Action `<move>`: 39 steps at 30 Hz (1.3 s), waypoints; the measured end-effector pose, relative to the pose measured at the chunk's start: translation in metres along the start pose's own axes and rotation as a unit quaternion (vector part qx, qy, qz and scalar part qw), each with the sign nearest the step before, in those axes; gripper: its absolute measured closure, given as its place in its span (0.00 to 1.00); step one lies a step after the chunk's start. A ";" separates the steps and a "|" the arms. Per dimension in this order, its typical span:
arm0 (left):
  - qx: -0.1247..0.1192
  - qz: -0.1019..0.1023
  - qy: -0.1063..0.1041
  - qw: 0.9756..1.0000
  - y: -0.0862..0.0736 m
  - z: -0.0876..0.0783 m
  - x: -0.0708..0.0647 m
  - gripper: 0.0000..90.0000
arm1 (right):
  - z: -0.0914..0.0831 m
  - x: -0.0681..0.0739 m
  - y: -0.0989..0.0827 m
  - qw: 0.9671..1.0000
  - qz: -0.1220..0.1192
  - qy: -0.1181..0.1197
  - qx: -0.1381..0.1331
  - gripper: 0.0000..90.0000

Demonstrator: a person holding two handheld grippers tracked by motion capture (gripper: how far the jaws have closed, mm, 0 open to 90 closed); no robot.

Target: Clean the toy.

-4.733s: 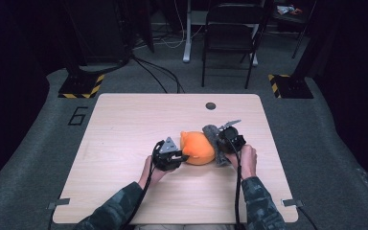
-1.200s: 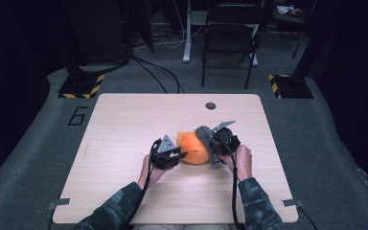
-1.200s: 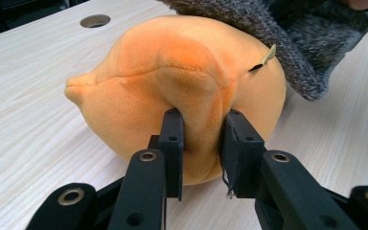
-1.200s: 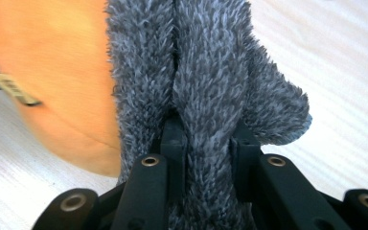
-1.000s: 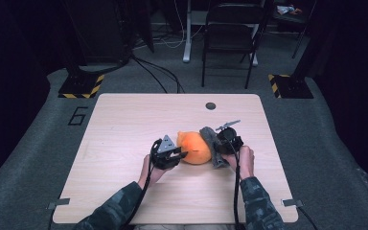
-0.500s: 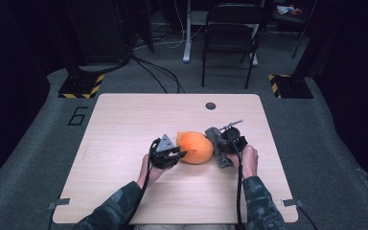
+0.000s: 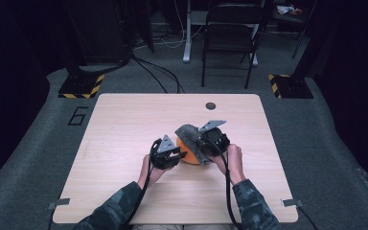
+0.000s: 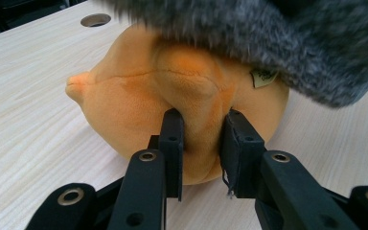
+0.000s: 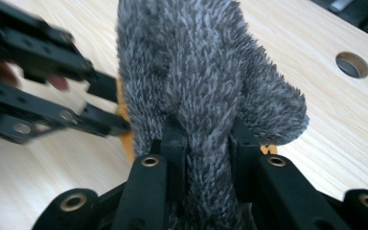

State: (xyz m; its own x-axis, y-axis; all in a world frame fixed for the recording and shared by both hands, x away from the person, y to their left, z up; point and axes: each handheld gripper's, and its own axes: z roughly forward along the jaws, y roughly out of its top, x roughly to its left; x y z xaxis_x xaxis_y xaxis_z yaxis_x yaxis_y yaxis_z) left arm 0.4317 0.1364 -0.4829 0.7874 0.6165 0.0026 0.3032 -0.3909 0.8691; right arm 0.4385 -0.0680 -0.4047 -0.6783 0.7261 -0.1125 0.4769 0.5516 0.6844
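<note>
Orange plush pinched in left fingers, grey fur piece clamped between right fingers.

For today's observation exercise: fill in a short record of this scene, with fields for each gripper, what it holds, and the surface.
Left gripper: jaws shut on a fold of the orange plush
Right gripper: jaws shut on the grey furry piece
Grey furry piece: lifted over the orange plush
Orange plush: rests on the table
Table: light wood, round hole near far edge
</note>
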 end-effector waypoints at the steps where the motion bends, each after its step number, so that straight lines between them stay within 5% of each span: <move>1: 0.004 0.001 -0.003 1.000 0.000 0.000 0.001 0.80 | 0.003 0.001 -0.002 1.000 -0.003 -0.009 0.004 0.81; 15: 0.004 0.004 -0.004 1.000 -0.001 0.000 0.003 0.80 | 0.017 -0.037 -0.025 0.997 0.055 -0.023 0.056 0.81; 18: 0.008 0.002 -0.008 1.000 -0.001 -0.001 0.002 0.80 | 0.023 -0.043 -0.033 0.994 0.064 -0.040 0.075 0.81; 27: 0.005 0.000 -0.008 1.000 -0.001 0.000 0.003 0.79 | 0.041 -0.060 -0.052 0.988 0.103 -0.035 0.108 0.81; 33: 0.004 0.004 -0.001 1.000 0.000 0.000 0.001 0.79 | 0.057 -0.061 -0.065 0.983 0.108 -0.040 0.142 0.81; 36: 0.007 0.003 -0.005 1.000 -0.001 -0.001 0.004 0.79 | 0.051 -0.063 -0.061 0.984 0.103 -0.045 0.140 0.81; 39: 0.008 -0.004 -0.005 1.000 -0.002 -0.002 0.006 0.79 | 0.032 -0.066 -0.051 0.987 0.110 -0.056 0.107 0.81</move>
State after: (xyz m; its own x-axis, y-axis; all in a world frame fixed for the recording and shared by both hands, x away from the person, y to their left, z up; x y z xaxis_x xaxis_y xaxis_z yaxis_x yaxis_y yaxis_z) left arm 0.4354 0.1422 -0.4835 0.7907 0.6121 -0.0096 0.3182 -0.3974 0.8607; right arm 0.4763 -0.1308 -0.4551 -0.4849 0.8721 -0.0653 0.7211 0.4410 0.5343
